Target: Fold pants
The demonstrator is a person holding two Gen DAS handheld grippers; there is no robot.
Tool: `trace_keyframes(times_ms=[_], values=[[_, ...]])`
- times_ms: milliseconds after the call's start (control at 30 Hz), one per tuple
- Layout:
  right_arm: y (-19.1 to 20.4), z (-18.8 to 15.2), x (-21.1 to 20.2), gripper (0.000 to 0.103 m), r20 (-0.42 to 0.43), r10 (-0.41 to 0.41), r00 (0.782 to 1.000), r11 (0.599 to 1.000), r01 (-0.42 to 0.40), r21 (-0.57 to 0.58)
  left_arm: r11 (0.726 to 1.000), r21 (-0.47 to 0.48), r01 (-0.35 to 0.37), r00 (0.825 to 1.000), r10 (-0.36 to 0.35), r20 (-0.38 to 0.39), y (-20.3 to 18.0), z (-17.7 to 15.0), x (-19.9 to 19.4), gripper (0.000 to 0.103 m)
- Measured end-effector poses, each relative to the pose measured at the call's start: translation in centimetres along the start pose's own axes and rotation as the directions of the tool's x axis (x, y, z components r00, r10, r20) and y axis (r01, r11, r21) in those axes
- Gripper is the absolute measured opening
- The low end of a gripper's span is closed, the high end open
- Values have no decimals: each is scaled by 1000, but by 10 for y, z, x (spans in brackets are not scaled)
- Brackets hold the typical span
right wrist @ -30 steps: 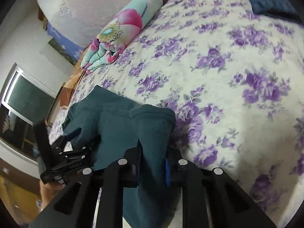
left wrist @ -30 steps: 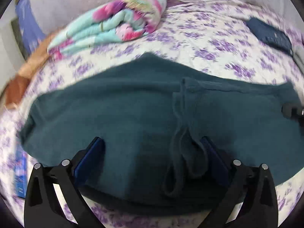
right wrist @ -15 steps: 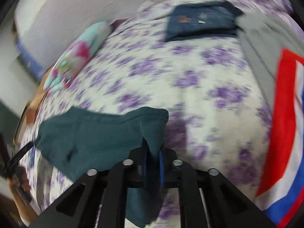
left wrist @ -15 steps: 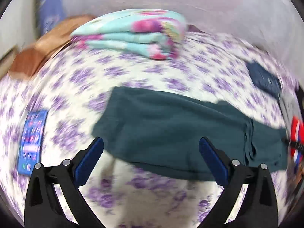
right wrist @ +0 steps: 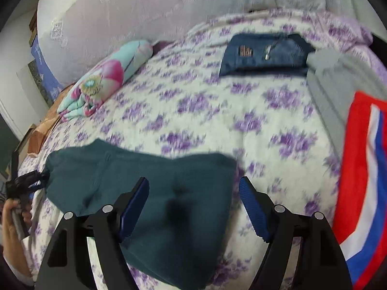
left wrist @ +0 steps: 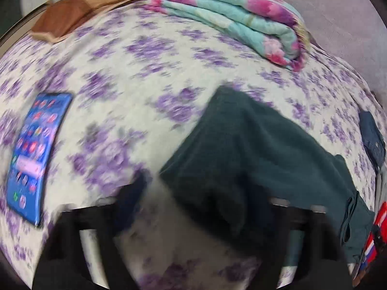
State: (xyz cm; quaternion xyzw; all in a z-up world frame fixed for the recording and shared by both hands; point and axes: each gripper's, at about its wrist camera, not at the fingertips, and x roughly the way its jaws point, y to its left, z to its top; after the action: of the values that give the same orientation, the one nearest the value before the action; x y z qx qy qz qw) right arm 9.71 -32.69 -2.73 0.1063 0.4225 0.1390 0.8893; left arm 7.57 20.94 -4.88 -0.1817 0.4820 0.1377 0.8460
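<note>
Dark teal pants point(left wrist: 254, 149) lie folded in a long strip on the floral bedsheet point(left wrist: 150, 48). My left gripper point(left wrist: 200, 198) is blurred at their near end. Its jaws are closing with the pants' corner between them, and a strip of sheet still shows beside the left finger. In the right wrist view the pants point(right wrist: 108, 174) stretch leftward to the left gripper point(right wrist: 24, 183), which a hand point(right wrist: 12, 220) holds. My right gripper point(right wrist: 193, 193) hovers over the other end with its jaws opening. Its blue pads point(right wrist: 251, 207) are clear of the cloth.
A folded floral quilt point(left wrist: 229, 17) lies at the head of the bed, beside a brown cushion point(left wrist: 63, 17). A phone point(left wrist: 36, 149) with its screen lit rests on the sheet to the left. Folded jeans point(right wrist: 263, 53), a grey garment point(right wrist: 338, 77) and a red-white-blue cloth point(right wrist: 362, 169) lie to the right.
The right gripper has let go of the pants fold and its jaws have spread. The left gripper has swung to the pants' far-left end and its jaws have narrowed. The pants now lie flat.
</note>
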Motion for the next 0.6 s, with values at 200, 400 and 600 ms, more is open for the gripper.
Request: trace_keyframes(times_ms=[200,400,600], values=[[-3,-9,-11,88,-148,95,984,995,-90,42,1000,4,11,1000,-11,25,-16,-2,-9,22],[20,-42,10,73,-252,-53,966,988,14,-154,999,-25,37,999,-37,13,-13,5,-15,22],[-11,-42,1,33,-269,108,957,994,-100,41,997,-41,66,998,-66,-9,-7,4,-8,23]])
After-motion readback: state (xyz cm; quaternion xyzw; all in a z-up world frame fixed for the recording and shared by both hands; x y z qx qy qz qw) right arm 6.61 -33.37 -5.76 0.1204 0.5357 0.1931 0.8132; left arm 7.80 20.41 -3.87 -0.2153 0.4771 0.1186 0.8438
